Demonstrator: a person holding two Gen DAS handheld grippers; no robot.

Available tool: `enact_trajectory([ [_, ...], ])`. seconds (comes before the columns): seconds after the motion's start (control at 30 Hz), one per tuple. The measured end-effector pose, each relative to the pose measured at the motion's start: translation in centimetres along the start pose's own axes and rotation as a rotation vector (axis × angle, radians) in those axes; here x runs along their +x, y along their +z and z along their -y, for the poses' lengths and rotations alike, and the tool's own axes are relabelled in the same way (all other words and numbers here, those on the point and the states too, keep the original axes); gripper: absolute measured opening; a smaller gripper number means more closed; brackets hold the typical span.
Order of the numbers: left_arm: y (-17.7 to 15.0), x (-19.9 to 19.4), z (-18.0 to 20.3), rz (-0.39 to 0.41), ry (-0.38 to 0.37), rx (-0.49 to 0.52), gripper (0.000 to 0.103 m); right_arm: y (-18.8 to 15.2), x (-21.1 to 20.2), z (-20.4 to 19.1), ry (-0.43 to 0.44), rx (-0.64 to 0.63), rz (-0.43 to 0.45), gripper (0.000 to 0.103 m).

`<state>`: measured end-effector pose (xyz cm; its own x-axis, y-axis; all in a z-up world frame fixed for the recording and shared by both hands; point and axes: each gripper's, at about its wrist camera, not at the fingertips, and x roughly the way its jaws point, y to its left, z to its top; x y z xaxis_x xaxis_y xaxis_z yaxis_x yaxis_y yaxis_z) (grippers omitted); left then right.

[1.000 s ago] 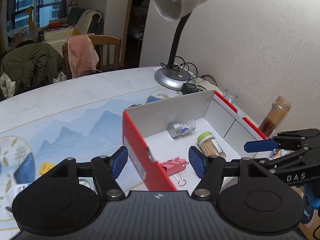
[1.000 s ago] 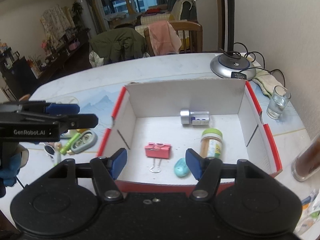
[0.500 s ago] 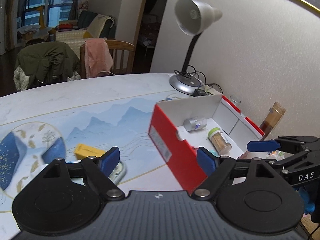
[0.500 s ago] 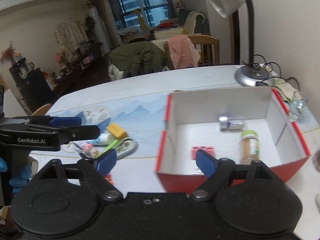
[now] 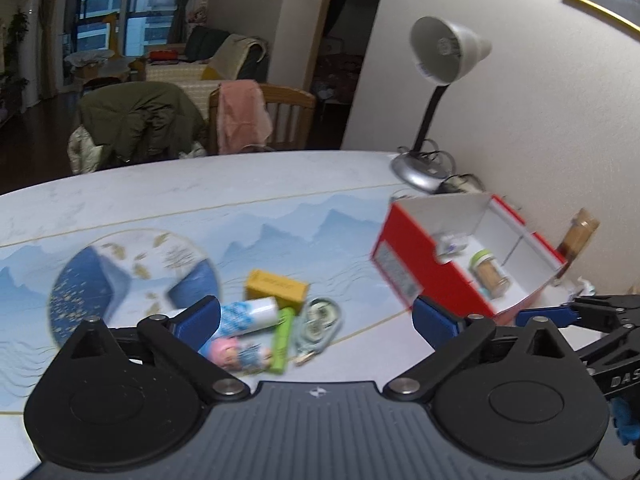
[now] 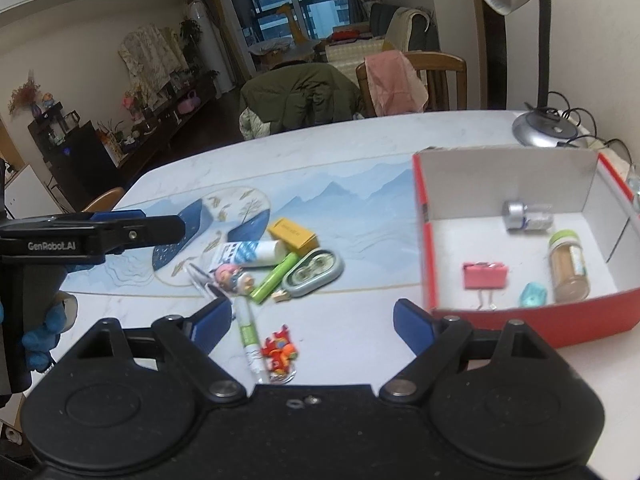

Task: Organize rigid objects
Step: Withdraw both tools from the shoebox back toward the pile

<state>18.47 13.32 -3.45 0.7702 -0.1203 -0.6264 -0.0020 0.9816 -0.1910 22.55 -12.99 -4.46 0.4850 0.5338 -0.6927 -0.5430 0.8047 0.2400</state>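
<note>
Ahead of both tongs: loose pile now, red box shifted rightward. Left gripper and right gripper: jaws wide, empty, touching nothing.

Matt cardboard box; glossy, probably plastic green marker.
</note>
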Motion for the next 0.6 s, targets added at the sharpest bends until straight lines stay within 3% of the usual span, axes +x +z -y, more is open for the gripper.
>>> enact_trajectory([
  [0.2, -2.9, 1.0, -3.0, -0.059, 0.067, 0.009, 0.103, -1.1, 1.6, -2.4, 0.000, -0.007, -0.032, 0.087],
  [0.37, -5.9, 2.5, -5.9, -0.138, 0.060, -0.066, 0.103, -2.0, 3.1, -4.5, 0.022, -0.050, -0.077, 0.084],
  [0.6, -7.7, 3.5, -8.6, -0.152, 0.051, -0.125, 0.103, -2.9, 5.7, -7.2, 0.024, -0.134, -0.148, 0.077],
])
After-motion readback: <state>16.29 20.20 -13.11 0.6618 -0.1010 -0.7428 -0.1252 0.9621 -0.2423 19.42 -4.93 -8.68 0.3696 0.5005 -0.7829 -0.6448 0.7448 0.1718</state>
